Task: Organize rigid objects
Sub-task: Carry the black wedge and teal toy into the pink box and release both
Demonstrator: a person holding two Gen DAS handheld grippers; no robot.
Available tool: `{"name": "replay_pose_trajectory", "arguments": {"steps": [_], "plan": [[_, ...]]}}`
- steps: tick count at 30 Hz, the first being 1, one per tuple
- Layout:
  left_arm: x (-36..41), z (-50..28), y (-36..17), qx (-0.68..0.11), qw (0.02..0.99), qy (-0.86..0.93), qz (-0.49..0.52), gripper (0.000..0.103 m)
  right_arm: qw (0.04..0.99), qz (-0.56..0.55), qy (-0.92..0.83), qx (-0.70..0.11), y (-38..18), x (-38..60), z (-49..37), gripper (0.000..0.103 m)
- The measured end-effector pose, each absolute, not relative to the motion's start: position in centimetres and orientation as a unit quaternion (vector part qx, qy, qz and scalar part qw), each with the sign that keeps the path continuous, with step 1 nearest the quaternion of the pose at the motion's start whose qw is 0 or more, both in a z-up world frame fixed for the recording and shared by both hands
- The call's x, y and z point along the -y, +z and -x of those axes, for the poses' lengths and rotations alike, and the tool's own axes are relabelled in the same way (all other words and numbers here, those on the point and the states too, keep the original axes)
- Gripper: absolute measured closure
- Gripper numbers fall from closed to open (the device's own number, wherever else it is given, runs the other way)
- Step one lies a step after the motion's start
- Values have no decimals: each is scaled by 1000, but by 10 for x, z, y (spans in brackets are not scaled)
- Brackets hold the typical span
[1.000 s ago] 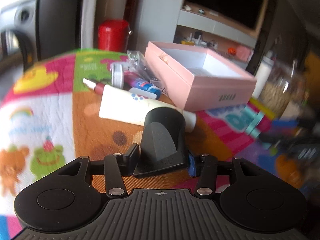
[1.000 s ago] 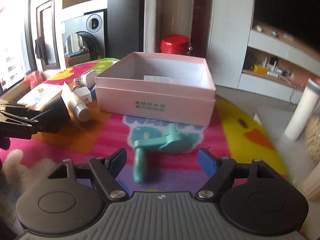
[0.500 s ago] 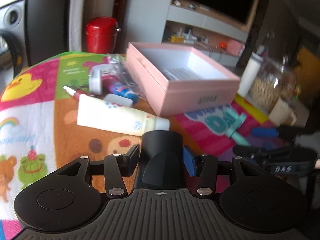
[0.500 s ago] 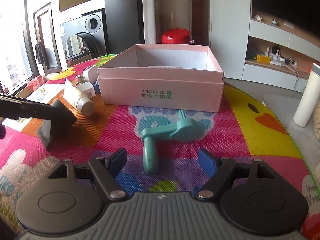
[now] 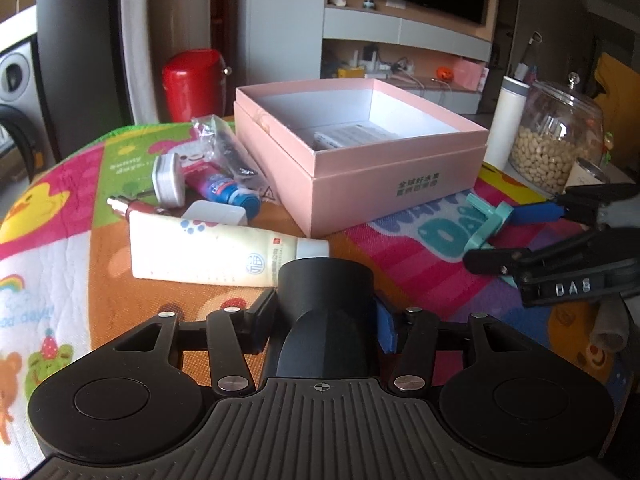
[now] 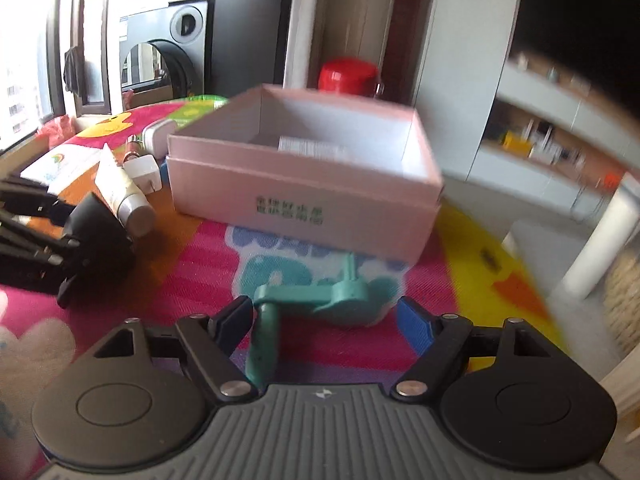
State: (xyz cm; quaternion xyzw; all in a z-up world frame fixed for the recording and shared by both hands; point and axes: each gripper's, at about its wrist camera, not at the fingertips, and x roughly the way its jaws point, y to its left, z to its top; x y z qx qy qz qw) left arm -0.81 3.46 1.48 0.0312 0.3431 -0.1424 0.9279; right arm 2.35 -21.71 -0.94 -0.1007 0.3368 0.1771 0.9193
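Observation:
My left gripper (image 5: 325, 320) is shut on a black nozzle-shaped part (image 5: 326, 308) and holds it above the mat, in front of the open pink box (image 5: 360, 168). The box holds a white packet (image 5: 348, 136). My right gripper (image 6: 326, 320) is open, its jaws on either side of a teal crank-handle piece (image 6: 316, 300) that lies on the mat before the box (image 6: 296, 184). The right gripper also shows in the left wrist view (image 5: 532, 236), and the left gripper with the black part in the right wrist view (image 6: 92, 236).
Left of the box lie a cream tube (image 5: 212, 252), a white plug (image 5: 168, 180), a red-and-blue tube (image 5: 220, 192), a lipstick (image 5: 128, 208) and a plastic bag (image 5: 228, 152). A glass jar of beans (image 5: 556, 140), a white cylinder (image 5: 508, 124) and a red canister (image 5: 192, 80) stand around.
My left gripper has lifted and turned with the black part toward the box. My right gripper has moved forward, so the teal piece now lies between its open jaws.

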Motion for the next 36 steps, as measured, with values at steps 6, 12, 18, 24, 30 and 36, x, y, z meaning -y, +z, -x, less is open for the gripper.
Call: {"name": "replay_pose_trajectory", "arguments": {"steps": [6,12,18,24,30,36], "plan": [[-36,24,16,-333,930,-151,-46,48,920,111,200,-317,-2,214,-13,33],[-48,39,39,-309,935,-175,-3,48,931,109,237,-257,38,220,18,33],[-51,16,95,-253,945,-204,13,48,949,112,221,-194,79,230,24,33],[-41,-69,176,-188,956,-221,31,48,960,97,215,-150,121,225,-15,33],[-33,-146,159,-240,940,-221,97,49,959,66,208,-180,122,205,-64,32],[-48,-155,108,-289,926,-206,126,49,938,88,247,-227,69,197,-40,32]]}}
